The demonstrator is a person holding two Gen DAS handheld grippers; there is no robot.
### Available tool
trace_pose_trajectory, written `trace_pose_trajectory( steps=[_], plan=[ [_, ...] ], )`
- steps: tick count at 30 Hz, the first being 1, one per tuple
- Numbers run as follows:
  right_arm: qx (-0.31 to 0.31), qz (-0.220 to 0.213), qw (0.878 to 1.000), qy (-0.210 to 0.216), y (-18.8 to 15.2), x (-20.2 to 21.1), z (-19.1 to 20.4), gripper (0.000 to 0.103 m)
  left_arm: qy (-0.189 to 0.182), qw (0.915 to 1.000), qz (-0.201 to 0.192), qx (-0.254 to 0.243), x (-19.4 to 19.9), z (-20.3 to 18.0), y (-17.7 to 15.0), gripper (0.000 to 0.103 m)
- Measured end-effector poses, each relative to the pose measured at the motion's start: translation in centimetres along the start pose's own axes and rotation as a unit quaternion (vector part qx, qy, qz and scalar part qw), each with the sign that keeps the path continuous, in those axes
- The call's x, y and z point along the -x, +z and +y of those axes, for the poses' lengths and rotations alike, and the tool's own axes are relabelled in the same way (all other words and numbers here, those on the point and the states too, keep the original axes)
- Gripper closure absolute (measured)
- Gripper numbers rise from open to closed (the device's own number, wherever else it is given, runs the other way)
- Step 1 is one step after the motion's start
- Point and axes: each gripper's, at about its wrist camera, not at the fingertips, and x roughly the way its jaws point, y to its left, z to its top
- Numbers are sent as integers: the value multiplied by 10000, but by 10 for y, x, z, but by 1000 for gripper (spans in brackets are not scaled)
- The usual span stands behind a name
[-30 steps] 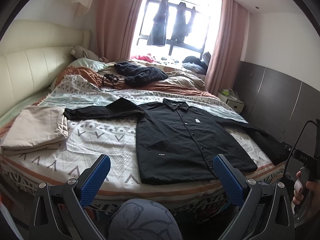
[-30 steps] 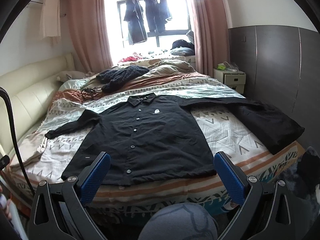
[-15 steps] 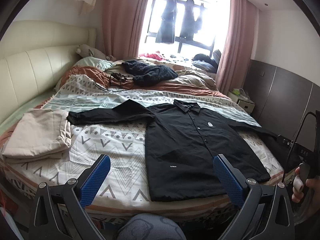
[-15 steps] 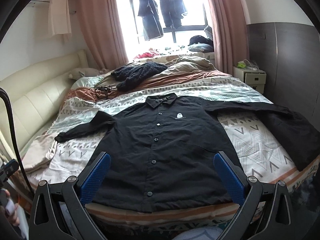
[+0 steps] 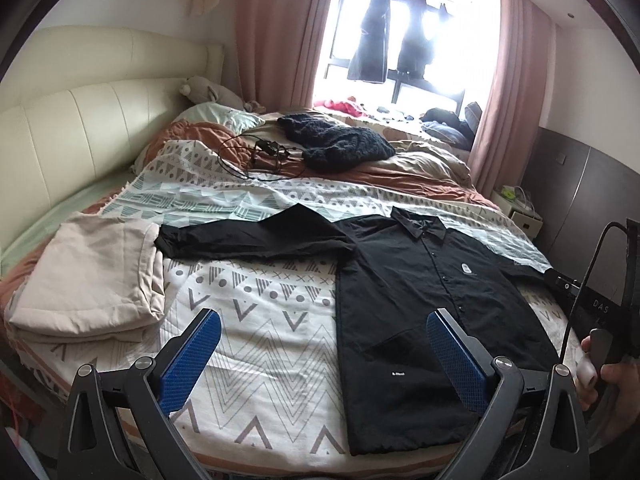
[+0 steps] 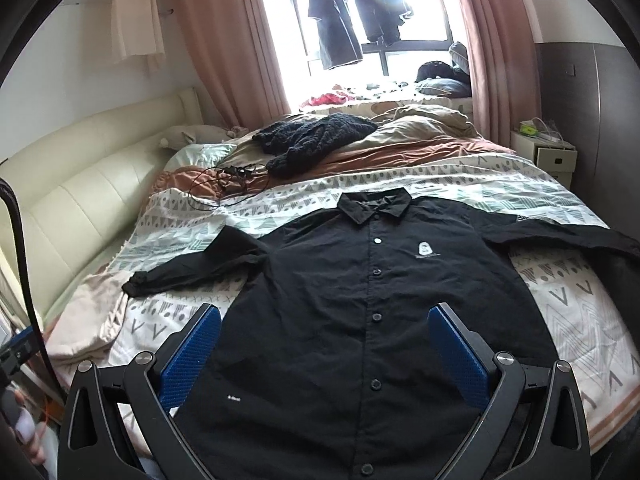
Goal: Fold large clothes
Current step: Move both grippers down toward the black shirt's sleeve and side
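On bed (image 5: 256,304), black shirt (image 6: 360,304) flat, buttoned, sleeves spread: no fold made. Left tongs (image 5: 320,356), right tongs (image 6: 322,354) gaping, empty. Beige pile (image 5: 92,280) already folded.

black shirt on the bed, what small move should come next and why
Probably lower the left gripper toward the shirt's left sleeve. The black shirt lies flat, buttoned and unfolded, both sleeves spread wide, and both grippers hover open, holding nothing. Folding a sleeve inward looks like the natural first fold.
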Motion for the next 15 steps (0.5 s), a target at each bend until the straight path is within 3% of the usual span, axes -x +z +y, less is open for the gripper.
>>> trace_pose_trajectory(
  steps=[15],
  plan=[
    [370, 207, 9969, 668, 51, -114, 57, 0, 615, 9957, 114, 687, -56, 61, 46, 4]
  ],
)
